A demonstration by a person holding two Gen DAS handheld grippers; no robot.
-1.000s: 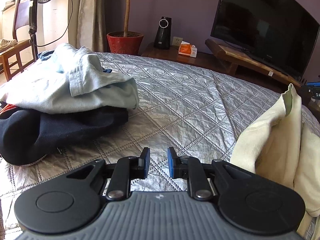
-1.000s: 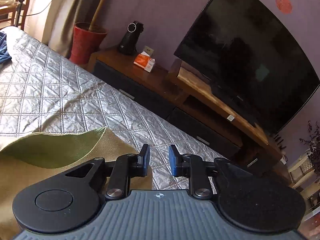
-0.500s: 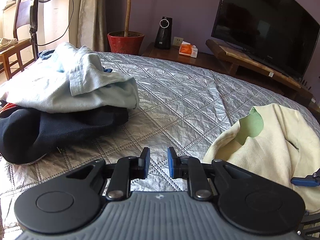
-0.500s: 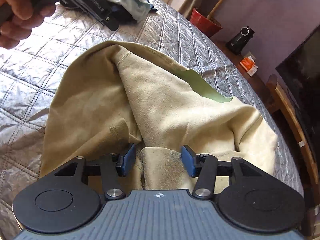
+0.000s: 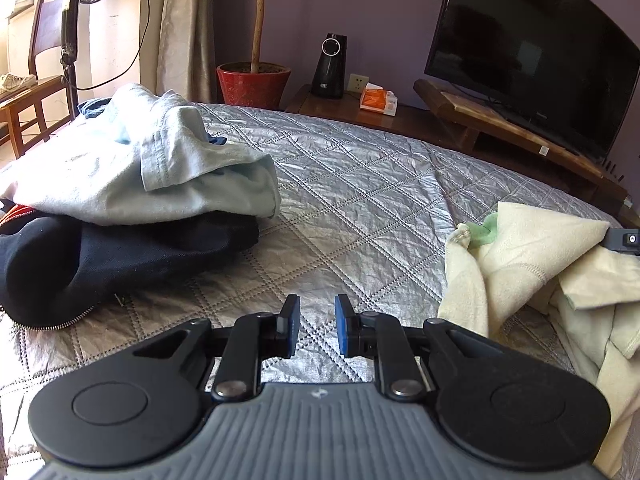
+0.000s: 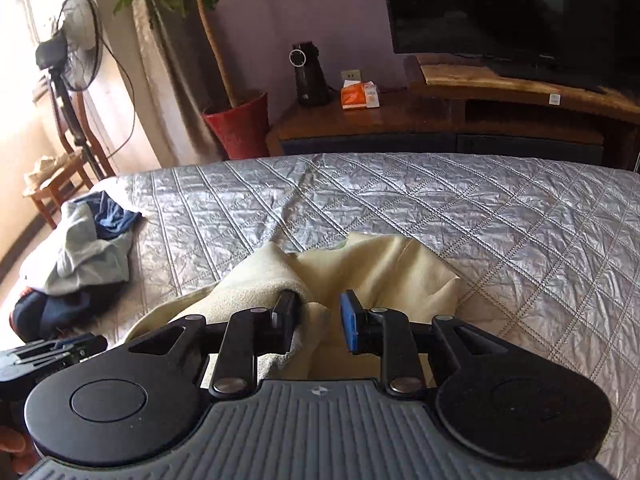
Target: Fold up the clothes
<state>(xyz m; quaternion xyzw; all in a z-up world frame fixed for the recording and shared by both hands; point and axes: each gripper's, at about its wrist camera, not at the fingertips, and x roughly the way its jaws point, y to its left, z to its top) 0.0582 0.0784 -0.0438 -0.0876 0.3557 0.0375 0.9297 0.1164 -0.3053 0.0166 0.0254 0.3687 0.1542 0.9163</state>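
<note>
1. Two claws are in your hands. Your left claw [image 5: 317, 330] hovers over the quilted bed cover [image 5: 360, 200] with its blue pads a narrow gap apart and nothing between them.
2. Your right claw [image 6: 318, 322] sits low at the cream garment [image 6: 384, 268]; its pads are a little apart, cloth is bunched against the left pad [image 6: 285, 312], and the right pad [image 6: 352, 322] shows bare, so no firm grip on the cloth is visible.
3. From the left wrist view, the cream garment [image 5: 540, 264] lies crumpled on the bed at your right, with a green lining [image 5: 486, 232] showing at one fold.
4. At your left, a pale blue garment [image 5: 132, 172] lies on top of a dark navy zipped garment [image 5: 112, 256], well apart from the cream one.
5. Beyond the bed stand a red plant pot [image 5: 253, 84], a black speaker [image 5: 330, 66] and a television [image 5: 536, 52] on a wooden stand [image 5: 512, 128].
</note>
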